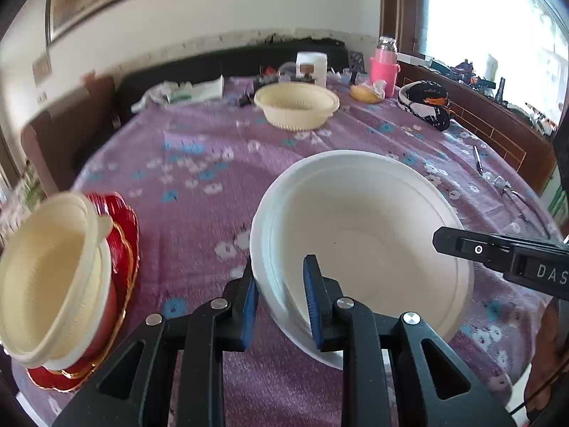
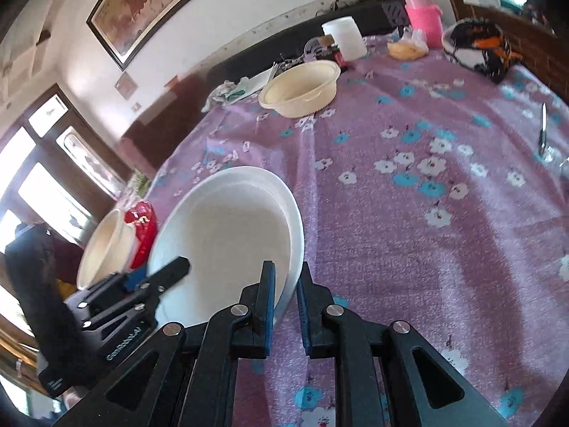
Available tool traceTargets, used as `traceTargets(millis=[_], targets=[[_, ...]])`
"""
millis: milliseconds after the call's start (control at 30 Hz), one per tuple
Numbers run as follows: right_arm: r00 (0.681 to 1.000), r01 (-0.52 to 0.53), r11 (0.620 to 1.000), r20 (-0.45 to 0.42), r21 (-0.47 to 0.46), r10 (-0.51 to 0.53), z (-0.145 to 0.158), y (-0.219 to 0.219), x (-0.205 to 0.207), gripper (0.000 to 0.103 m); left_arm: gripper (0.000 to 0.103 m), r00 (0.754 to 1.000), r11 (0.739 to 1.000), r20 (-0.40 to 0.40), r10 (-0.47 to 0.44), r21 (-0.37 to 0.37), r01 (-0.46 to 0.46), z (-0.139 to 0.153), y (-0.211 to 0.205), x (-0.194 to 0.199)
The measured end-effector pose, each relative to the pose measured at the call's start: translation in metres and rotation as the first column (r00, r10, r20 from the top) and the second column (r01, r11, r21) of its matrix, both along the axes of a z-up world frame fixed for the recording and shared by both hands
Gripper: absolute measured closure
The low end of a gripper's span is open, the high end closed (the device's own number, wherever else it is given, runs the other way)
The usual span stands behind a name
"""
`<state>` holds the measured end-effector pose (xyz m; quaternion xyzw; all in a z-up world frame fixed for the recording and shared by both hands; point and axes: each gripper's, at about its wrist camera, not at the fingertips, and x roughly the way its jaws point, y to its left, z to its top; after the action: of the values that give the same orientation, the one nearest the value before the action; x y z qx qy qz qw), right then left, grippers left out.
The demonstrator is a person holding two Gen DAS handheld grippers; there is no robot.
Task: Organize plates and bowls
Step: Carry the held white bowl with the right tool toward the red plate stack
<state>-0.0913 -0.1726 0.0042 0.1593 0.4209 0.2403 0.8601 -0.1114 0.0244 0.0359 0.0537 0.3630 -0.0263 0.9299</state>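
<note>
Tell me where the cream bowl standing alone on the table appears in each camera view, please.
Left wrist view: the lone cream bowl is upper centre, on the far part of the purple cloth.
Right wrist view: the same bowl is upper centre, slightly left.
Shared landmark: the pink bottle, behind and to its right.

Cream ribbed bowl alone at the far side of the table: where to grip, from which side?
Probably the rim. The cream ribbed bowl stands upright and alone on the purple tablecloth, mouth up, with a flared lip jutting past the wall. Come from the near side, where the cloth is bare, one finger inside and one outside. Clutter sits close behind it. Both grippers now pinch the white bowl.
</note>
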Motion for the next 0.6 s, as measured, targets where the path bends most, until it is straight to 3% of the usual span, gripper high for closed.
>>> traceTargets(millis=[300,600], targets=[[0.999,0.041,0.999,0.017,-0.033,-0.040,0.001,0.000,-0.007,0.090,0.081,0.996,0.997,0.094,-0.007,0.075,0.000,0.010,-0.010,-0.015],[0.998,0.045,0.998,0.049,-0.047,-0.042,0.013,0.008,-0.019,0.090,0.081,0.990,0.997,0.140,0.000,0.082,-0.012,0.018,-0.004,-0.030]])
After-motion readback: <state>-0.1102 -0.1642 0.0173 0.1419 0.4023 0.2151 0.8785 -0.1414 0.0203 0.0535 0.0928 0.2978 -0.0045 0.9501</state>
